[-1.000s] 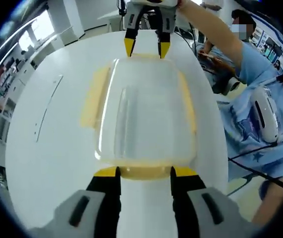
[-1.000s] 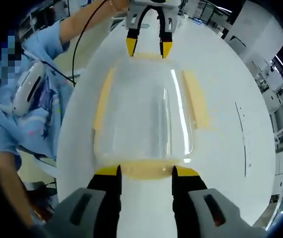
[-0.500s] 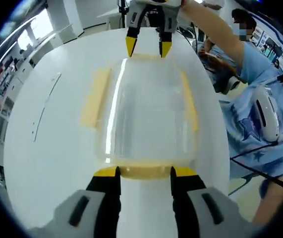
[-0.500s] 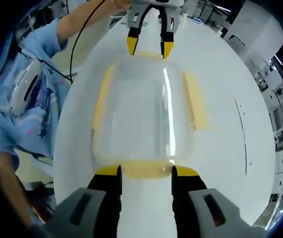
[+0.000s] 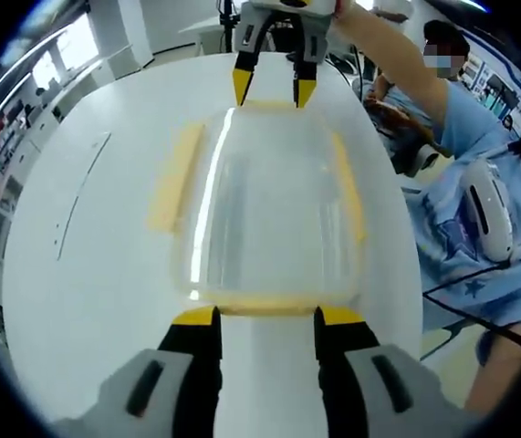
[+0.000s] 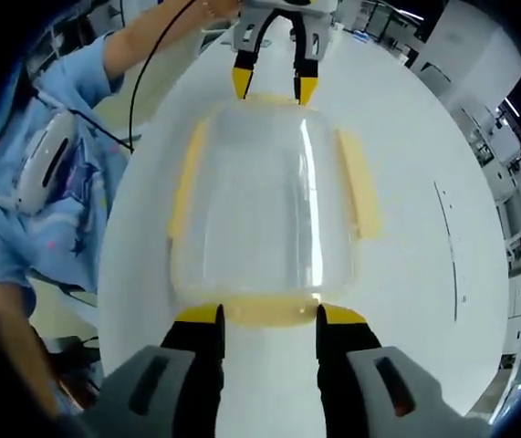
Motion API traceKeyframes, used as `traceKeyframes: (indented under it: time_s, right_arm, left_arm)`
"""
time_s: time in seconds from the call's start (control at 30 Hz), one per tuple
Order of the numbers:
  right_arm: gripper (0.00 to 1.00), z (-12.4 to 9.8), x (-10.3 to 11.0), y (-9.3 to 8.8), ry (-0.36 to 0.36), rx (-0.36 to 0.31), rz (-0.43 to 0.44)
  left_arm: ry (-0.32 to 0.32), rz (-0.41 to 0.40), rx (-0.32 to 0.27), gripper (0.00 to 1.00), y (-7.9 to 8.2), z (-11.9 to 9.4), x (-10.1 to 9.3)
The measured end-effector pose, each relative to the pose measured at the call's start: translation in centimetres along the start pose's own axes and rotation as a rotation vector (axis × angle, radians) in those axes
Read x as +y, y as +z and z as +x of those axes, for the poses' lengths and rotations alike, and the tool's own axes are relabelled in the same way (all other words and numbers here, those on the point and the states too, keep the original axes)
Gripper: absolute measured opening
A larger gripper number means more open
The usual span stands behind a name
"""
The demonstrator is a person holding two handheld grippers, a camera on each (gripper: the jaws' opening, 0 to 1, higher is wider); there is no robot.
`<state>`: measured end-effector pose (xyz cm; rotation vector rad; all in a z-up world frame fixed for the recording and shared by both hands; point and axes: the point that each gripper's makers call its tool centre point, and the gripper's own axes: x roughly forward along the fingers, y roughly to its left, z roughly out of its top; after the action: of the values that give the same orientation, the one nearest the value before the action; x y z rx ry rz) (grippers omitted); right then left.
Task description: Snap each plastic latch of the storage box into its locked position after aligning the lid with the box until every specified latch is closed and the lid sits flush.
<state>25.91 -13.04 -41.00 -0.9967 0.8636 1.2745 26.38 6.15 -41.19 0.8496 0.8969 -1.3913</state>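
Storage box [image 5: 269,214]: clear, yellow-latched, mid white table [image 5: 78,274]; you face it from both ends.
Change: barely shifted in half a second; end latches look unsnapped.
Left gripper [image 5: 266,318]: jaws spread, flanking near latch [image 5: 266,306].
Right gripper [image 6: 268,316]: likewise spread.
Room: bare tabletop flanks both side latches.

A large round white table [image 5: 78,237] sits in a bright room. Beyond the table, a sunlit window [image 5: 64,55] glows, and shelving [image 6: 520,210] lines a white wall [image 6: 465,46].
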Motion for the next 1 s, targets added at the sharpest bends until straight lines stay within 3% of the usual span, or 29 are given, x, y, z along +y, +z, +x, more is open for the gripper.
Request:
traceKeyframes:
  time_s: [0.13, 0.27, 0.37, 0.47, 0.67, 0.7, 0.77, 0.83, 1.0]
  right_arm:
    - [0.39, 0.2, 0.0, -0.1, -0.006, 0.005, 0.007]
    - [0.39, 0.0, 0.1, -0.2, -0.032, -0.024, 0.0]
    - [0.39, -0.1, 0.0, -0.3, -0.041, -0.052, 0.01]
    - [0.37, -0.1, 0.2, -0.5, -0.036, -0.066, 0.032]
    - [0.33, -0.7, 0.6, -1.2, -0.036, -0.089, 0.049]
    - [0.32, -0.8, 0.6, -1.4, -0.041, -0.091, 0.055]
    - [0.24, -1.1, 0.0, -2.9, -0.092, -0.025, 0.033]
    - [0.22, -1.2, -0.4, -4.2, -0.124, 0.021, 0.037]
    - [0.22, -1.2, -0.3, -4.0, -0.17, -0.022, 0.058]
  left_arm:
    - [0.008, 0.017, 0.012, 0.4, -0.1, 0.0, 0.0]
    - [0.035, 0.055, 0.063, 0.38, -0.5, -0.4, 0.2]
    - [0.099, 0.059, 0.103, 0.36, -1.1, -1.0, 1.5]
    - [0.099, 0.039, 0.135, 0.34, -2.0, -1.2, 1.6]
    - [0.132, -0.003, 0.117, 0.35, -1.9, -2.6, 2.2]
    - [0.139, -0.003, 0.115, 0.34, -1.7, -2.8, 2.3]
    - [0.157, 0.009, 0.102, 0.34, -0.9, -3.2, 2.4]
    - [0.17, 0.035, 0.073, 0.32, 0.6, -3.4, 2.2]
    - [0.155, 0.121, 0.041, 0.29, 4.6, -2.5, 0.9]
